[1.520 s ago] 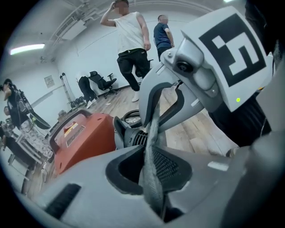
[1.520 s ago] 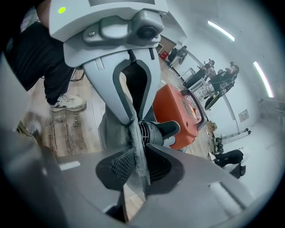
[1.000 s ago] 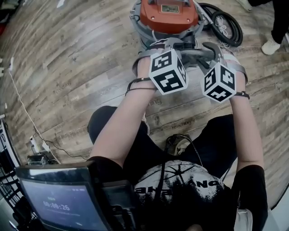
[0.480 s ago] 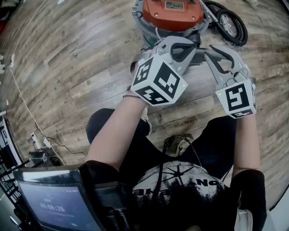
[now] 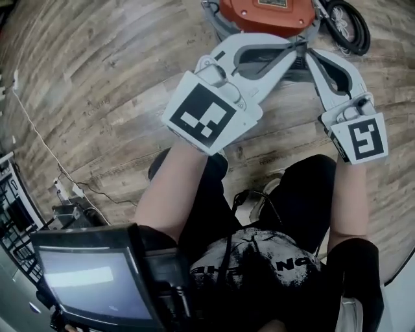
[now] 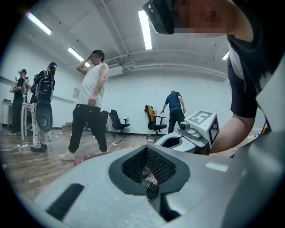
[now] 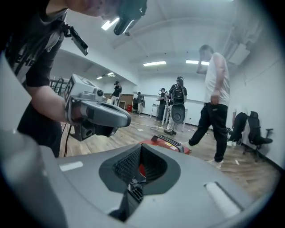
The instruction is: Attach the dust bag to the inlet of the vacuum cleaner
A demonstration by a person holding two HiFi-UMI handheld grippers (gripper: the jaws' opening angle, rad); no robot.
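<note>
While both grippers are hovering side by side over the floor (image 5: 97, 78), the vacuum (image 5: 262, 11) is standing on the boards at the top edge of the head view, just beyond their tips, with its red lid cut off by the frame. The left gripper (image 5: 293, 50) is holding its fingers (image 6: 162, 167) clenched pad to pad, and the right gripper (image 5: 312, 57) is doing the same, with the red lid showing through the notch above its pads in the right gripper view. The two tips are nearly meeting, so little room is lying between them, while bare boards are stretching wide to the left. A black hose (image 5: 350, 29) is coiling just beside the vacuum on the right. The person's black-clad legs (image 5: 194, 194) are filling the space beneath the grippers, and a dark screen (image 5: 91, 279) is crowding the lower left corner. A thin cable (image 5: 35, 139) is trailing across the floor to a power strip (image 5: 68, 193), well apart from the vacuum. Farther off, a person in a white top (image 6: 91, 104) is walking across the room, another person (image 6: 175, 109) is bending beside an office chair (image 6: 153, 121), and more people are standing at the far wall.
</note>
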